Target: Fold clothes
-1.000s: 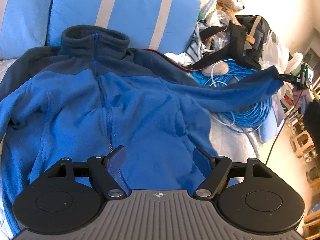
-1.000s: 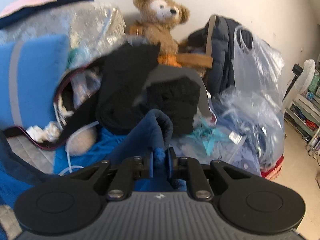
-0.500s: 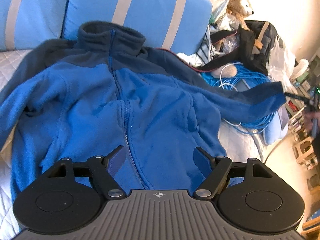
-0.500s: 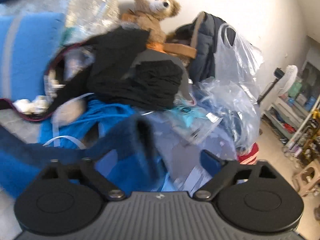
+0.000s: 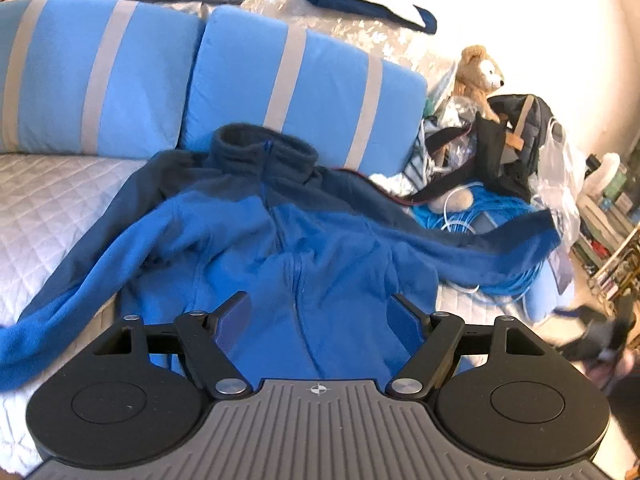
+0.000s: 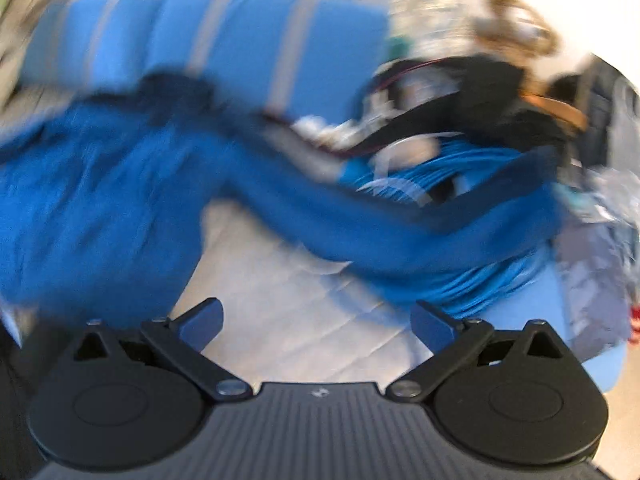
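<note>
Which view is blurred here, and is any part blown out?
Right wrist view: heavy motion blur smears the fleece jacket and cushions, while its own tongs stay sharp. Left wrist view: mostly crisp, jacket readable, but the wall at upper right is overexposed.

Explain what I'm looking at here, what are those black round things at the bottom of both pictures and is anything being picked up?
Those black parts belong to two hand-held grabbing tools; a person holds one in each hand. Each tool carries a wide-angle camera looking forward along its two fingers, so one picture comes from the left tool, the other from the right.

The left claw is open and holds nothing. Beyond it a blue fleece jacket lies spread front-up on a quilted white bed cover, collar toward two blue striped pillows. One sleeve stretches over a coil of blue cable. A teddy bear sits among bags behind.

The right claw is also open and empty. Its picture is blurred, but shows the same jacket and sleeve.
</note>
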### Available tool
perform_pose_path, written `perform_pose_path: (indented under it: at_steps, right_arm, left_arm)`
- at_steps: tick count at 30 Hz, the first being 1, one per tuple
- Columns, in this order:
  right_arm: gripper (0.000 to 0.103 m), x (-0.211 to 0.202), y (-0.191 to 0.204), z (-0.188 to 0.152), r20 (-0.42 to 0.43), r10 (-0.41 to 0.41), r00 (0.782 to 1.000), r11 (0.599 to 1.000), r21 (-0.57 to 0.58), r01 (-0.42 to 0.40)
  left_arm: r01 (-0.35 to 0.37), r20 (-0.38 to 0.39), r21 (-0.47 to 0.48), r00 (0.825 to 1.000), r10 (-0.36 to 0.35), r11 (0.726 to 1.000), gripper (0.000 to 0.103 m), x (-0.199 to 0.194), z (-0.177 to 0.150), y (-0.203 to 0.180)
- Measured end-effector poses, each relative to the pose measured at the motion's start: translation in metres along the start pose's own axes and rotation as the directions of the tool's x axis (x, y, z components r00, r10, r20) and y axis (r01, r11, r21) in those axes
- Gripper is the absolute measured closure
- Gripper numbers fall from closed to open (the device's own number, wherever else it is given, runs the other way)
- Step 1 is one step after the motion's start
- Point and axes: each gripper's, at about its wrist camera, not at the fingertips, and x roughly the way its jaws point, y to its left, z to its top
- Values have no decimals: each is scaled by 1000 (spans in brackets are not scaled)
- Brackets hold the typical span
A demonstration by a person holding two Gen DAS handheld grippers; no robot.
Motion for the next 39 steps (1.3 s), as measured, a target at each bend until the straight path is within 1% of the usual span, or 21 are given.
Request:
perform_pose_path:
  at_steps: [3,4,6,9,12,14,16,17,18,19,20,21,22,23,25,27,29,32,35,39]
  right_arm:
    - [3,21,46,-27,-19,55,998,996,-65,-57]
    - [3,27,56,-32,-22,72,997,995,-67,-73]
    - [3,38,68,-38,-22,116,993,993,-28,-117]
    - [5,49,73,-38,4,168,986,984,58,-168]
    - [9,57,78,-34,13,159,987,985,73,-159]
    - [11,62,86,-34,24,126,992,991,51,-127]
    - [16,66,95,-34,34,93,995,995,31,-94]
    - [22,68,99,-34,34,80,996,996,30,-81]
    - [31,70,104,-33,32,75,997,997,23,-76]
    - [36,71,108,-33,27,83,996,997,9,-83]
    - [53,72,113,-33,21,90,996,996,-4,-90]
    - [83,72,118,-32,13,97,995,995,-27,-97]
    - [93,69,124,-30,0,106,994,993,-61,-105]
    - [94,65,130,-28,-9,95,995,991,-99,-95]
    - [96,53,137,-23,-4,36,999,986,-165,-36]
    - [97,38,135,-17,-8,20,1000,984,-176,-22]
    - [97,22,131,-10,-16,27,999,986,-166,-30]
    - [97,0,129,-7,-19,31,999,979,-200,-34]
    - [97,-17,131,-10,-28,41,999,971,-236,-46]
    - [99,-32,136,-17,-51,65,997,966,-245,-75]
  left_arm:
    - [-4,-12,-2,1000,4,1000,29,1,-3,-2]
    - [-4,-14,-4,1000,4,1000,29,1,-4,-3]
    - [-4,-20,-7,1000,4,1000,29,2,-5,-4]
    - [-3,-28,-9,1000,3,1000,29,1,-10,-4]
    - [-5,-40,-16,999,4,1000,29,3,-16,-2]
    - [-8,-50,-29,999,7,1000,29,7,-17,-1]
    - [-12,-61,-42,998,9,999,29,11,-17,0]
    - [-13,-66,-49,998,10,999,29,13,-18,1]
    - [-15,-71,-55,997,11,998,29,15,-18,1]
    - [-17,-76,-61,997,12,998,29,17,-19,2]
    - [-17,-81,-65,997,12,998,29,18,-20,2]
    - [-15,-85,-65,996,10,998,29,19,-22,2]
    - [-14,-89,-62,996,9,998,29,20,-23,1]
    - [-13,-92,-60,996,7,998,29,20,-24,0]
    - [-11,-99,-54,995,5,998,29,21,-25,-1]
    - [-9,-107,-48,994,3,999,29,21,-27,-3]
    - [-5,-112,-48,994,0,999,29,23,-27,-3]
    - [-9,-117,-51,993,3,999,29,26,-27,0]
    - [-12,-118,-58,993,5,998,29,28,-26,5]
    - [-32,-108,-70,994,24,997,29,24,-30,17]
